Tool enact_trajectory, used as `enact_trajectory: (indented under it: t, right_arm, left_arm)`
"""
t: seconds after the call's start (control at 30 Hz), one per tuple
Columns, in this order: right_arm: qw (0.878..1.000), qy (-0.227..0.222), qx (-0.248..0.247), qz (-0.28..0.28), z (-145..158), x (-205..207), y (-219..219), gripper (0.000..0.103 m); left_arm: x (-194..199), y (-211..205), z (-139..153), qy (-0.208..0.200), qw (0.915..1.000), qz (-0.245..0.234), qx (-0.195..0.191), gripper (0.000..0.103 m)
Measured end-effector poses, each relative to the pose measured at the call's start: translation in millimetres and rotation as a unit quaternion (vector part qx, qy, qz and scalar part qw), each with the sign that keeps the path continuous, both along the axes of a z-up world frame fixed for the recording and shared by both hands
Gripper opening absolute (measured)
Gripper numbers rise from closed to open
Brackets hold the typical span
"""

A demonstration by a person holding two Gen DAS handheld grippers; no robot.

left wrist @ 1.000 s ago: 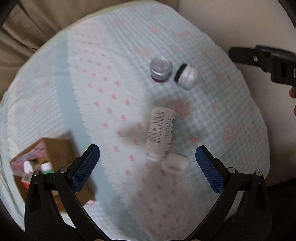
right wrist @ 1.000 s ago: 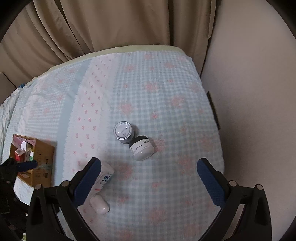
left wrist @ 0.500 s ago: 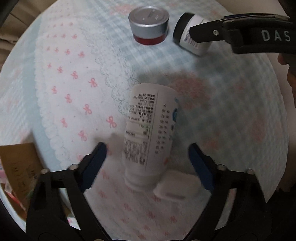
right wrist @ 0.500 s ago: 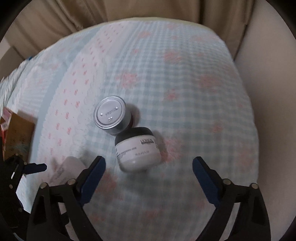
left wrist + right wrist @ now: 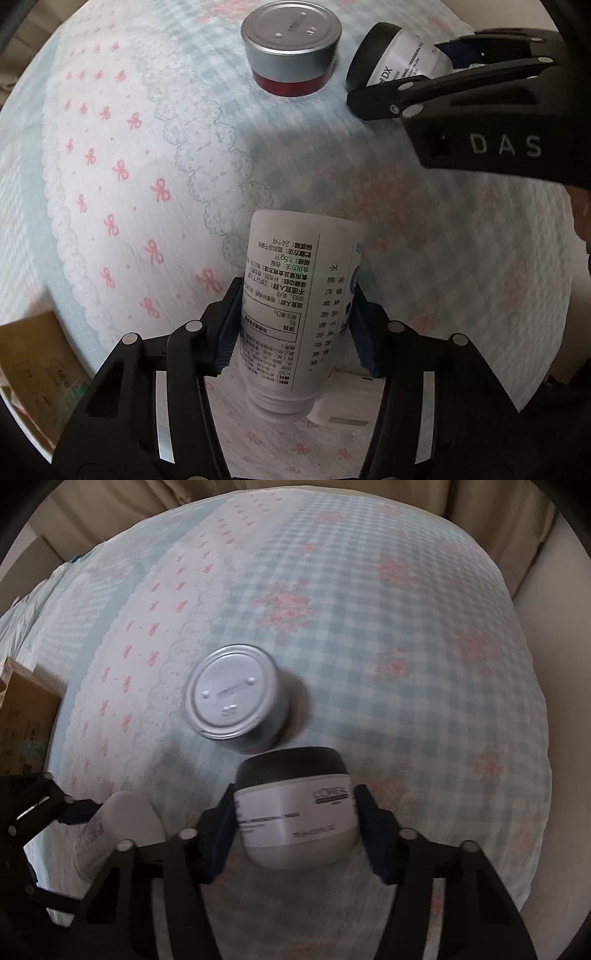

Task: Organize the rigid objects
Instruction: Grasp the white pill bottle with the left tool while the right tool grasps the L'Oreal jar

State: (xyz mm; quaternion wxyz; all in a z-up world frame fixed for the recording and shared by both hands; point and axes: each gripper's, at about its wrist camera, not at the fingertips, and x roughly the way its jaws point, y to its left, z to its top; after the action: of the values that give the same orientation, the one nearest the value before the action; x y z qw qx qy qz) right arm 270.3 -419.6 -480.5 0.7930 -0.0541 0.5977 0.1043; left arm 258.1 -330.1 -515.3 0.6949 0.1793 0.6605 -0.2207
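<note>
My left gripper [image 5: 295,328] is shut on a white supplement bottle [image 5: 295,295] that lies on its side on the patterned cloth, its neck towards me. My right gripper [image 5: 295,823] is shut on a white cream jar with a black lid [image 5: 295,805]. That jar [image 5: 388,55] and the right gripper [image 5: 480,107] show at the top right of the left wrist view. The bottle [image 5: 122,827] and the left gripper [image 5: 48,812] show at the lower left of the right wrist view.
A round tin with a silver lid and red base [image 5: 291,44] stands just left of the jar, also in the right wrist view [image 5: 236,705]. A small white case [image 5: 347,402] lies beside the bottle's neck. A cardboard box [image 5: 33,362] sits at the left. Curtains hang behind.
Both grippers came down and closed: the left onto the white bottle, the right onto the cream jar. Both were open and higher above the cloth before.
</note>
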Motion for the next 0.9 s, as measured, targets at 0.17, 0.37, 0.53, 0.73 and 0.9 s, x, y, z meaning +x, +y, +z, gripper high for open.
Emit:
enact_trajectory:
  t: [0.17, 0.37, 0.53, 0.73, 0.9]
  right_arm:
    - [1.0, 0.004, -0.014, 0.007, -2, 0, 7, 0.055]
    - [1.0, 0.014, -0.004, -0.005, 0, 3, 14, 0.055]
    - [0.999, 0.015, 0.012, -0.026, 18, 3, 18, 0.055]
    - [0.996, -0.006, 0.04, -0.077, 67, 1, 21, 0.054]
    - [0.992, -0.038, 0.056, -0.111, 132, -8, 31, 0.054]
  left_arm:
    - [5, -3, 3, -0.002, 1.0, -0.002, -0.008, 0.049]
    - [-7, 13, 21, -0.012, 0.9996, 0.015, -0.022, 0.049]
    - [-10, 31, 52, -0.03, 0.9983, 0.032, -0.038, 0.049]
    - [-11, 52, 110, -0.051, 0.9944, 0.064, -0.067, 0.049]
    - [-15, 77, 167, -0.085, 0.9895, 0.078, -0.087, 0.049]
